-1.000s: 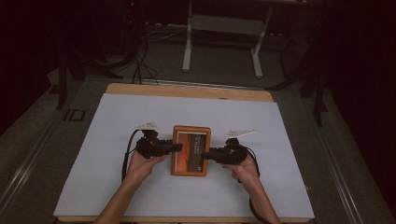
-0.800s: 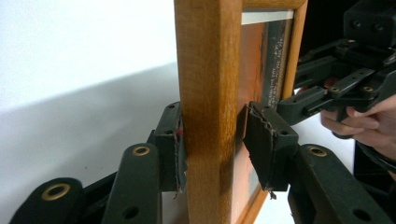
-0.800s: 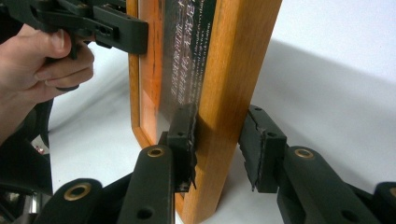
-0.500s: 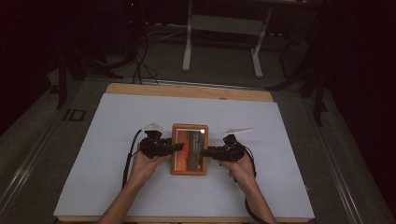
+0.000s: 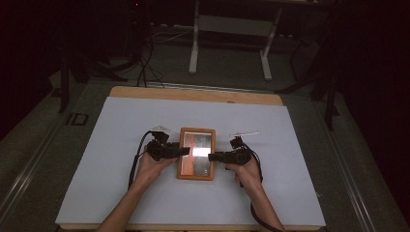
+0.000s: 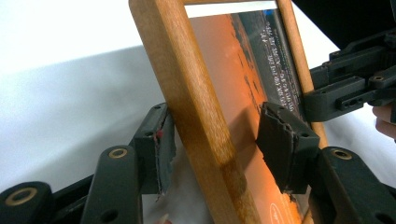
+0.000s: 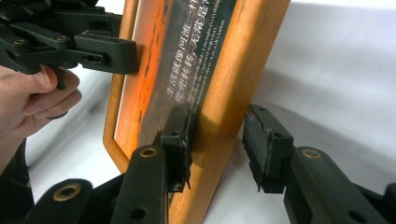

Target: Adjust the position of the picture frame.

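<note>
both grippers, left (image 6: 212, 154) and right (image 7: 219, 149), half-spread, loosely astride wooden picture frame (image 5: 196, 153) rails

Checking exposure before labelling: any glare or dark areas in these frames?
High view: bright glare patch on the picture frame's glass, room beyond the table nearly black. Left gripper view: white table blown out at upper left. Right gripper view: frame sharp, its text readable.

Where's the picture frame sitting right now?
In the high view the picture frame sits mid-table on the white table cover, between the left gripper and right gripper, jaws straddling its side rails.
</note>
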Tool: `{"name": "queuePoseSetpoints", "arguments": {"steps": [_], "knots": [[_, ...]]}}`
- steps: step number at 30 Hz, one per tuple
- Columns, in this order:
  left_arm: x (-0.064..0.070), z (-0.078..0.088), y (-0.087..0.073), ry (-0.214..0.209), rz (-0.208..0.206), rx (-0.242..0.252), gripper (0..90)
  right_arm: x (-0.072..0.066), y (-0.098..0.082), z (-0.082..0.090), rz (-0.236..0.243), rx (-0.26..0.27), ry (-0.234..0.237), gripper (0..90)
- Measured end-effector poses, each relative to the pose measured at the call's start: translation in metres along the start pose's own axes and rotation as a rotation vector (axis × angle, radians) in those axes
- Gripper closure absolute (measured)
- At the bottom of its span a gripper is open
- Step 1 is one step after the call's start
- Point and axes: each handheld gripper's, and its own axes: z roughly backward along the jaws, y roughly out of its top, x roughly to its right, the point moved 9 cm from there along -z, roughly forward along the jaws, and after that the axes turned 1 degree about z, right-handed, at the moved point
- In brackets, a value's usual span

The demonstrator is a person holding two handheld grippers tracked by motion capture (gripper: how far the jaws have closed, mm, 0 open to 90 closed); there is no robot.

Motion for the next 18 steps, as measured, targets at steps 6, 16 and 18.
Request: {"name": "queuePoseSetpoints", "arguments": {"steps": [6, 16, 18], "knots": [[-0.0068, -0.0058, -0.0038, 0.007, 0.029, -0.032, 47.0, 0.0069, -0.0038, -0.0057, -0.059, -0.018, 0.000, 58.3], [-0.0082, -0.0050, -0.0066, 0.028, 0.023, -0.035, 44.3, 0.0082, -0.0042, -0.0089, -0.061, -0.012, -0.005, 55.3], [-0.0082, -0.0034, -0.0060, 0.029, 0.019, -0.030, 43.1, 0.0091, -0.0040, -0.0076, -0.060, -0.007, -0.014, 53.1]]}}
